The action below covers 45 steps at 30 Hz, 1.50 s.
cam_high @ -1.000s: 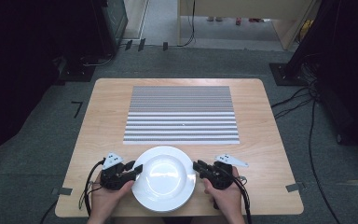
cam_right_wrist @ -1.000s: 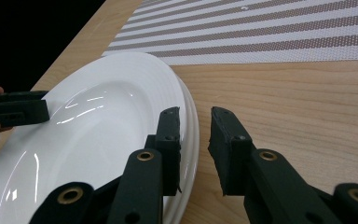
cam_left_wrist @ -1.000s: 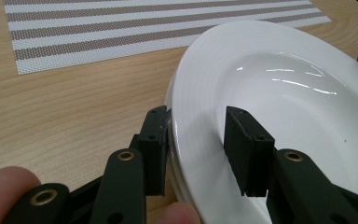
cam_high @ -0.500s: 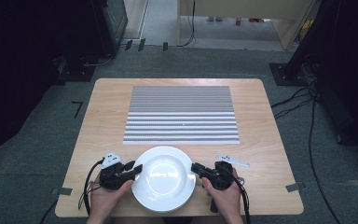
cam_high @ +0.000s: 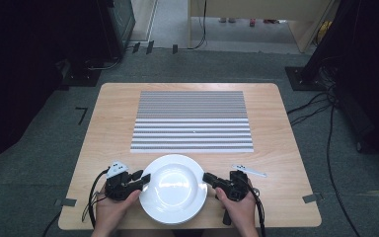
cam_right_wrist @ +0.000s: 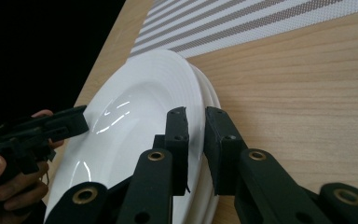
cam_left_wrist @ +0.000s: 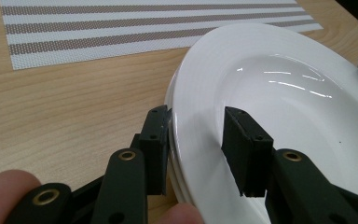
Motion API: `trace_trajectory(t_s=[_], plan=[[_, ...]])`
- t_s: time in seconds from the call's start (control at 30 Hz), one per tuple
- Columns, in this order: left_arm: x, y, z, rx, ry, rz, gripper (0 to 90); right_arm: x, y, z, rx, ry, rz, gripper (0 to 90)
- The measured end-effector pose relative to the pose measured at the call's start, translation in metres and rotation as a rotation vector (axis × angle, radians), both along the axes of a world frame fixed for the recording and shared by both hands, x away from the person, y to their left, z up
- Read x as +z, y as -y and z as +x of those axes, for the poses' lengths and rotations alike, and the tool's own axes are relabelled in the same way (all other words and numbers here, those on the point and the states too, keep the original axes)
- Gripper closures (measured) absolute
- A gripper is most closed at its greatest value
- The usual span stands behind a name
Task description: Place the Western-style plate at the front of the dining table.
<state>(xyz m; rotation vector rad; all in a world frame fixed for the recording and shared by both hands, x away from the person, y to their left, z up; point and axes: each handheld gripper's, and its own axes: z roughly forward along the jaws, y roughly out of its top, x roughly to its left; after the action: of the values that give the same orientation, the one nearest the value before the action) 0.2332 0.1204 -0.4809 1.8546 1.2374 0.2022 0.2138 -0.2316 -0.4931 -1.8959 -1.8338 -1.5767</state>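
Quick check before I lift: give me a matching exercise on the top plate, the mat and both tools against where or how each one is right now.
Things:
1. top plate
2. placemat
3. left tool
4. right tool

Place or state:
a. striped, flat at the table's middle
b. clamped on the plate rim
c. white, on a stack at the near edge
d. jaws apart, astride the plate rim

Pairs: 1-c, 2-a, 3-d, 4-b

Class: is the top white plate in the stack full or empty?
Empty. The top plate shows a bare, glossy white bowl with nothing in it.
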Motion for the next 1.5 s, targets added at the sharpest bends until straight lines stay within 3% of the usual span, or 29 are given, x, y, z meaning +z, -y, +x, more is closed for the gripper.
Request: trace_trajectory(t_s=[0.1, 0.13, 0.23, 0.5, 0.83, 0.97, 1.13, 1.5], plan=[[0.000, -0.002, 0.001, -0.001, -0.010, -0.019, 61.4, 0.001, 0.001, -0.001, -0.007, 0.013, 0.019, 81.1], [-0.001, -0.003, 0.001, -0.003, -0.017, -0.031, 61.1, 0.004, 0.002, -0.002, -0.010, 0.021, 0.050, 80.7], [0.000, -0.003, 0.001, -0.005, -0.018, -0.032, 60.1, 0.004, 0.001, -0.002, -0.007, 0.029, 0.056, 80.0], [0.000, -0.003, 0.002, -0.020, -0.027, -0.041, 55.9, -0.003, -0.006, -0.001, 0.000, -0.010, 0.063, 79.5], [0.000, -0.002, 0.002, -0.027, -0.030, -0.042, 51.0, -0.007, -0.007, -0.002, 0.014, 0.061, 0.054, 78.9], [0.000, -0.003, 0.002, -0.027, -0.032, -0.041, 50.8, -0.010, -0.007, -0.002, 0.033, 0.135, 0.060, 78.4], [-0.003, -0.001, 0.003, -0.030, -0.049, -0.022, 49.9, -0.011, -0.009, -0.003, 0.051, 0.193, 0.071, 78.2], [-0.002, 0.000, 0.001, -0.019, -0.011, -0.009, 52.1, -0.012, -0.012, -0.004, 0.041, 0.222, 0.050, 77.4]])
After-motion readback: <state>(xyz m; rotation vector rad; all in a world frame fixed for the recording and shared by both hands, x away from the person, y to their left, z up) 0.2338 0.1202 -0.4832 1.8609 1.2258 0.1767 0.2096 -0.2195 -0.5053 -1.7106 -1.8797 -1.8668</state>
